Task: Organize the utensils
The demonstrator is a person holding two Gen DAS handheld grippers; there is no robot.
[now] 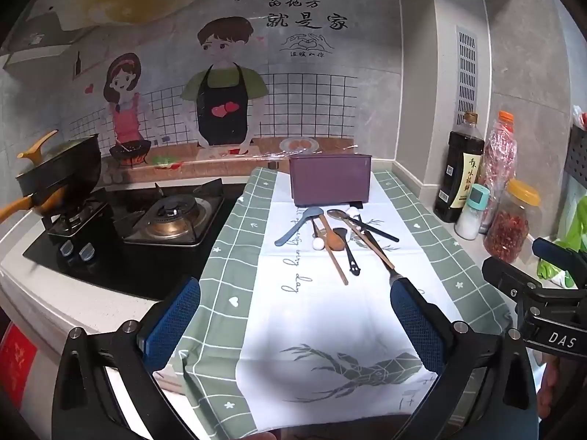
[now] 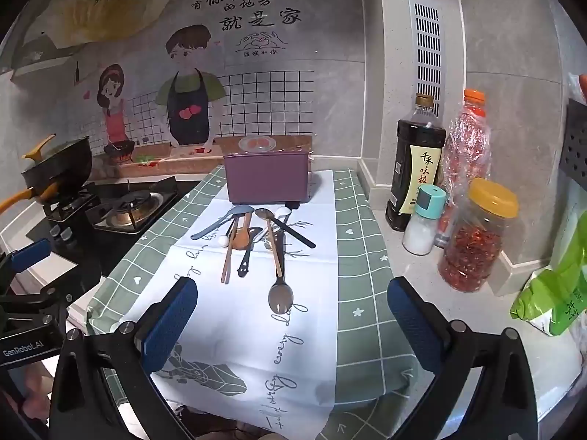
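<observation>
The left gripper (image 1: 295, 324) has its two blue fingers (image 1: 172, 324) far apart, and nothing is between them. The right gripper (image 2: 291, 324) is the same: fingers (image 2: 168, 324) wide apart and holding nothing.

Both grippers hang low over a green and white tablecloth (image 1: 234, 256). The utensils (image 1: 335, 236) lie in a messy pile on the cloth, out ahead of the fingertips and not touching them. In the pile are a blue-grey spoon (image 1: 299, 225), a wooden spoon (image 1: 334, 242), a small black spoon (image 1: 348, 253) and a long spoon with a wooden handle (image 2: 279, 286). The bowl of that long spoon is the part nearest the right gripper, just ahead of the gap between its fingers.

Past the pile stands a purple box (image 1: 330, 179), upright, close behind the utensils.

To the left of the fingers is a gas stove (image 1: 161, 216) with a black pan (image 1: 60, 170) on it. To the right stand a soy sauce bottle (image 2: 414, 165), a salt shaker (image 2: 423, 220) and a jar of chili flakes (image 2: 477, 234).
</observation>
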